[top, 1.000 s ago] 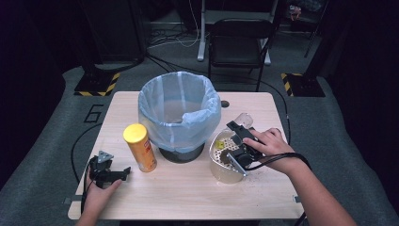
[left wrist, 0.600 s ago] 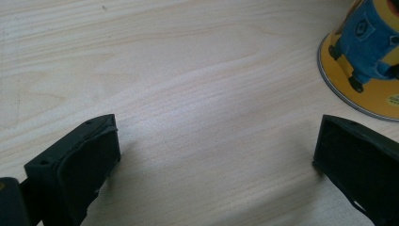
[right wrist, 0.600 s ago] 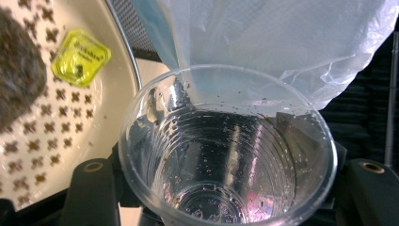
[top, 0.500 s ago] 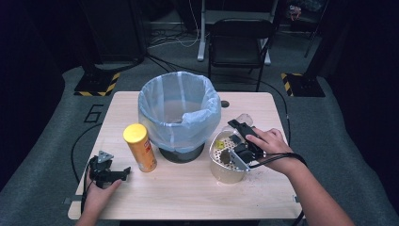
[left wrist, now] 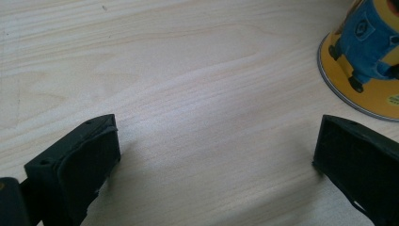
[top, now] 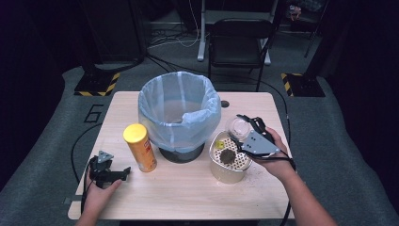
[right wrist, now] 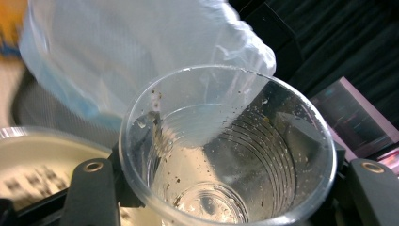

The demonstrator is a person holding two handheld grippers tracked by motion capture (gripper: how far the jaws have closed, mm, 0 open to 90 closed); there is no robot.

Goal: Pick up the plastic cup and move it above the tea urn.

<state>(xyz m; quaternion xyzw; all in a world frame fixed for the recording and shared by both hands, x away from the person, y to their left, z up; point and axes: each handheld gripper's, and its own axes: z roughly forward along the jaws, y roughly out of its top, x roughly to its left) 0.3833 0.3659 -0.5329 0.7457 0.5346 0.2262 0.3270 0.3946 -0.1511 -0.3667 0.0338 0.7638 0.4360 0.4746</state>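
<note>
At the left edge of the worktop (top: 188,193), the left hand-held gripper (top: 109,172) rests on the wood with its jaws spread wide and nothing between them; I judge that it only waits there, out of the way, because the work is on the other side. Just to its right stands a yellow chip can (top: 139,147), upright, and in the left gripper view the foot of this can (left wrist: 364,61) is near the far jaw but not touching it. In the middle stands the bin (top: 180,115) with a light blue bag pulled over its rim, open at the top. To the right of it, close to its base, sits a metal strainer basket (top: 229,160) with a dark lump and a small yellow piece inside. Above this basket the right hand-held gripper (top: 249,132) holds a clear plastic cup (right wrist: 226,150), its jaws closed on the two sides of the cup wall. The cup has small crumbs stuck inside and looks almost empty; probably it is held so high and so near the bin to go into the bag. The folded bag edge (right wrist: 244,52) is the closest obstacle. Behind the worktop there is a black chair (top: 240,40), well apart.
</note>
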